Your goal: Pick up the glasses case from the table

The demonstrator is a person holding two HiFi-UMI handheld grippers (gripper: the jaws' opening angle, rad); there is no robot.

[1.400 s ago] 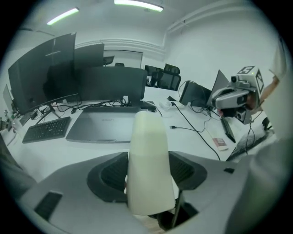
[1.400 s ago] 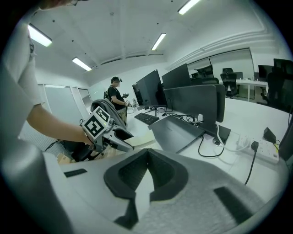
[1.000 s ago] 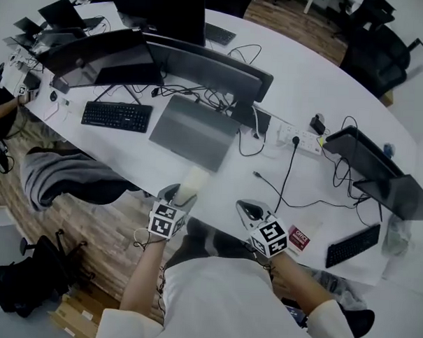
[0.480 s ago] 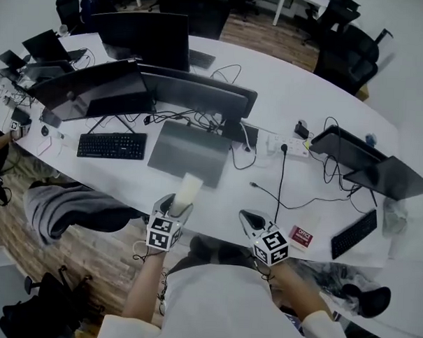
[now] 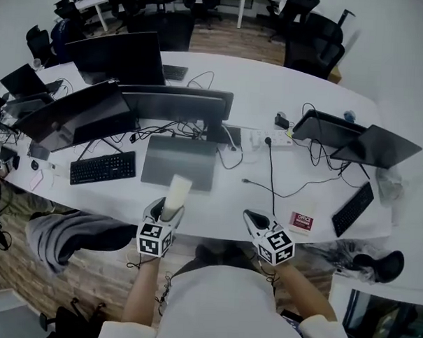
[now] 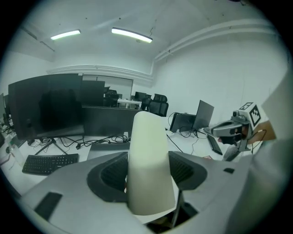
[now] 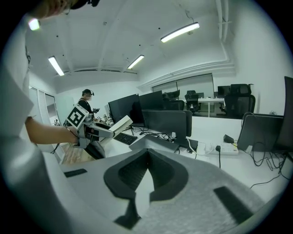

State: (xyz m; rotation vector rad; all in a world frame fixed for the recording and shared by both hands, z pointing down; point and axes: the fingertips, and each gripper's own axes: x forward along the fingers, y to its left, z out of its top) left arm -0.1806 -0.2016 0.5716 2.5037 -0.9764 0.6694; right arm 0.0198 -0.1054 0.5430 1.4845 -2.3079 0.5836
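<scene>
Cream oblong glasses case (image 5: 177, 191) clamped by near end in left tool (image 5: 164, 210), above white table (image 5: 320, 85): pickup apparently done. Right tool (image 5: 253, 219) clenched, empty, idle.

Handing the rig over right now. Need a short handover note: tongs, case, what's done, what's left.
Left tongs: shut on the glasses case, which stands up between the pads.
Right tongs: shut, empty, held near the front edge of the table.
Case: off the table, in the air at its near edge.
Done: the pick-up, as far as the views show.
Left: just keep the grip steady.
</scene>
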